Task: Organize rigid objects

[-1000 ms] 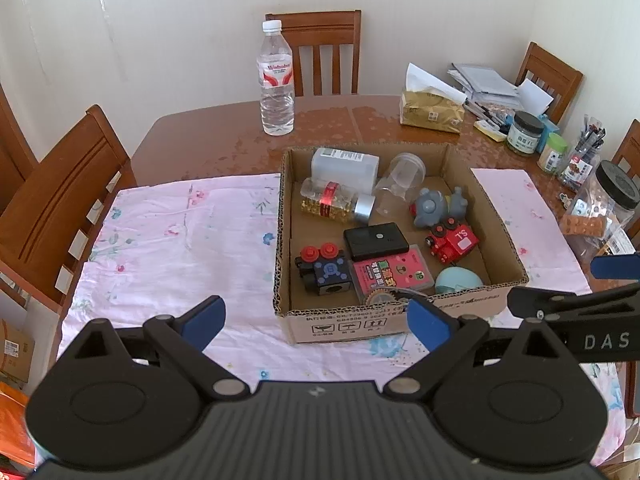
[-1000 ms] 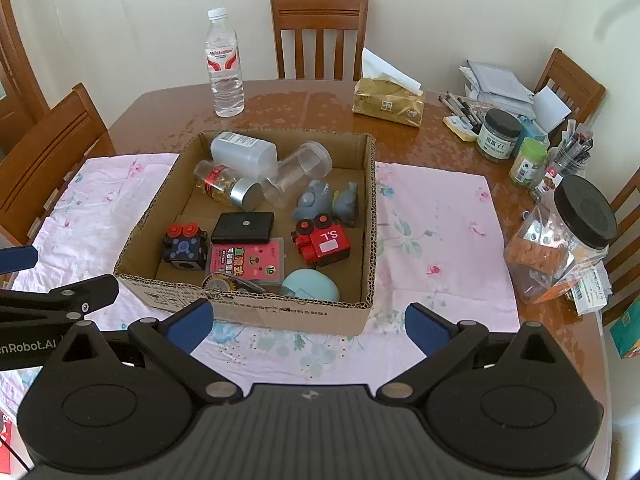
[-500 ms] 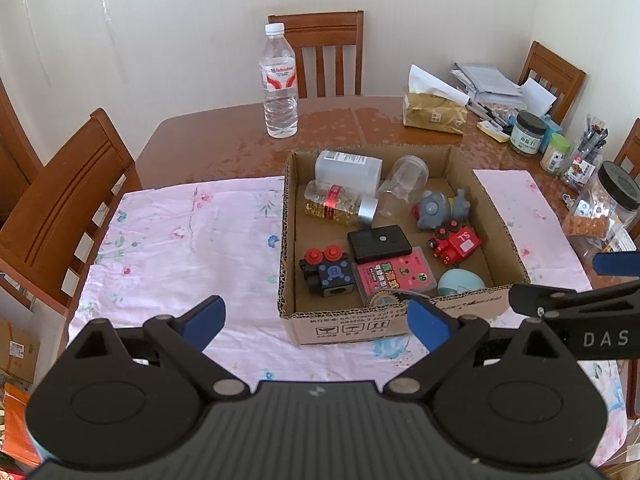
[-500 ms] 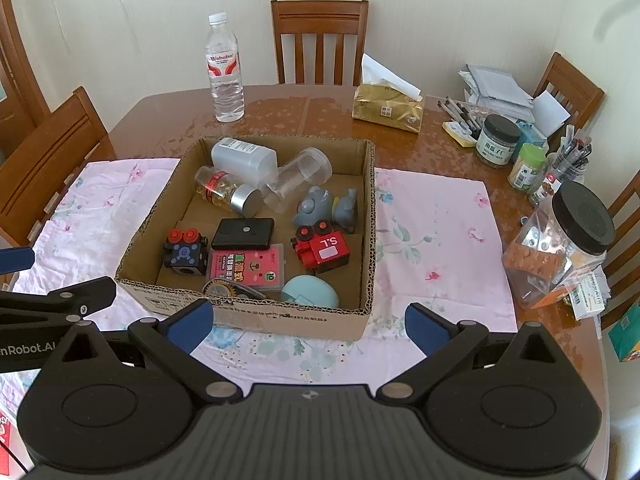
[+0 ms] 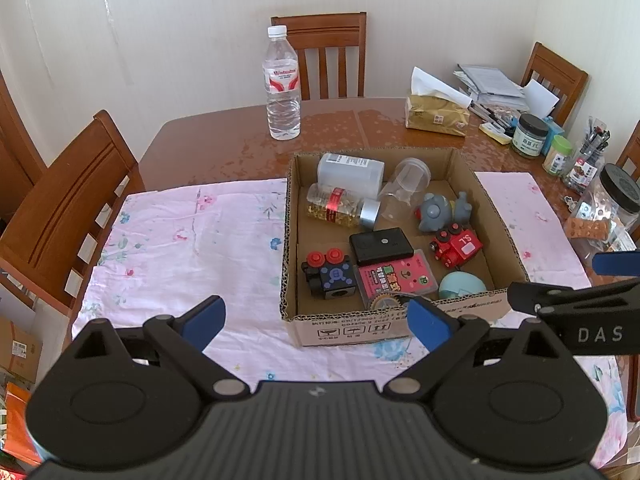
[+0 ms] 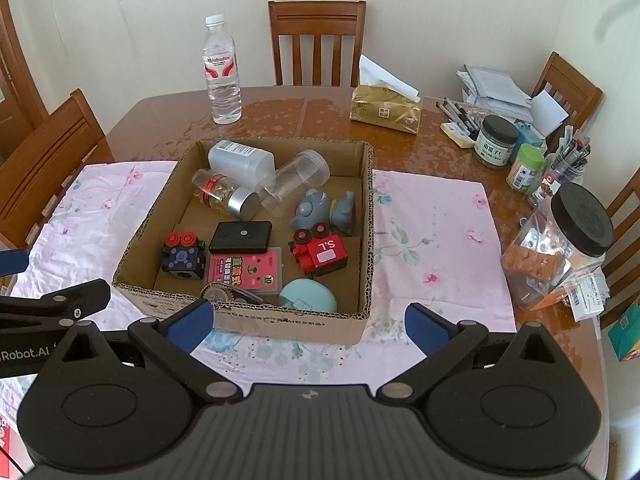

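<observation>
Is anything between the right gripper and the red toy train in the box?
Only the cardboard box's near wall stands between the open right gripper and the red toy train. From above nothing covers it; the grey toy sits just behind.

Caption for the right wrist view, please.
Open right gripper poised before a brown cardboard box of toys and bottles on a pink floral cloth.

The cardboard box (image 6: 366, 200) was brown; inside it lay a red toy train (image 6: 319, 251) near its right wall, a pale blue egg-shaped case (image 6: 307, 296) at its front, a black flat case (image 6: 241, 237), a pink card pack (image 6: 246, 271); under it, a pink floral cloth (image 6: 434, 220).
</observation>
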